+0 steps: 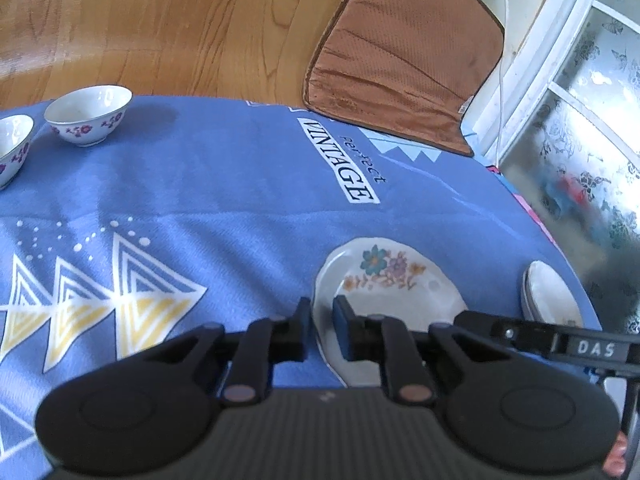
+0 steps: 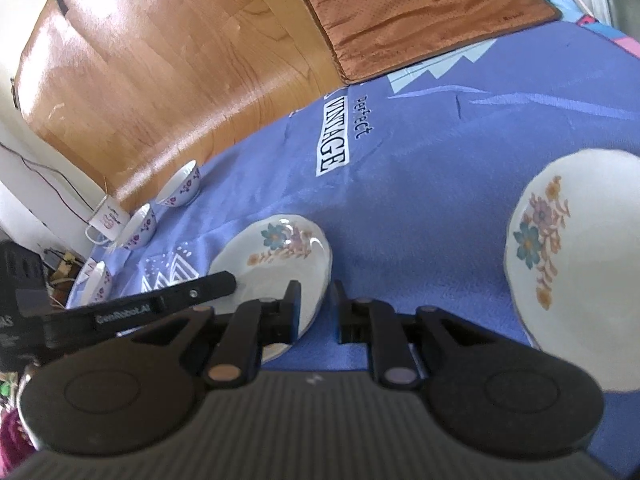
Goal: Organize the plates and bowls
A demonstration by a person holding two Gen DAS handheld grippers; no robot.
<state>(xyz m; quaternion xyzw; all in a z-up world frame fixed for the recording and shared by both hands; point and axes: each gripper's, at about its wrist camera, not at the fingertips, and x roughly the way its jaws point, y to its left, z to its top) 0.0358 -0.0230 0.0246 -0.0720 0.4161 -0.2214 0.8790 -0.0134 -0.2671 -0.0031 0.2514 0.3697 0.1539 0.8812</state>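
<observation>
A white plate with a flower print (image 1: 384,276) lies on the blue cloth (image 1: 200,184). My left gripper (image 1: 322,320) is shut on its left rim, one finger inside the plate and one outside. In the right wrist view the same plate (image 2: 276,256) has its right rim between the jaws of my right gripper (image 2: 316,304), which is shut on it. A finger of the left gripper (image 2: 192,294) shows across the plate's far side. A second flowered plate (image 2: 572,272) rests to the right, also seen as an edge (image 1: 548,296).
Small flowered bowls (image 1: 88,114) (image 1: 12,148) stand at the cloth's far left; the right wrist view shows three bowls (image 2: 182,186) (image 2: 142,226) (image 2: 94,280) and a white mug (image 2: 108,220). A brown cushion (image 1: 404,52) overlaps the far edge. Wooden floor lies beyond.
</observation>
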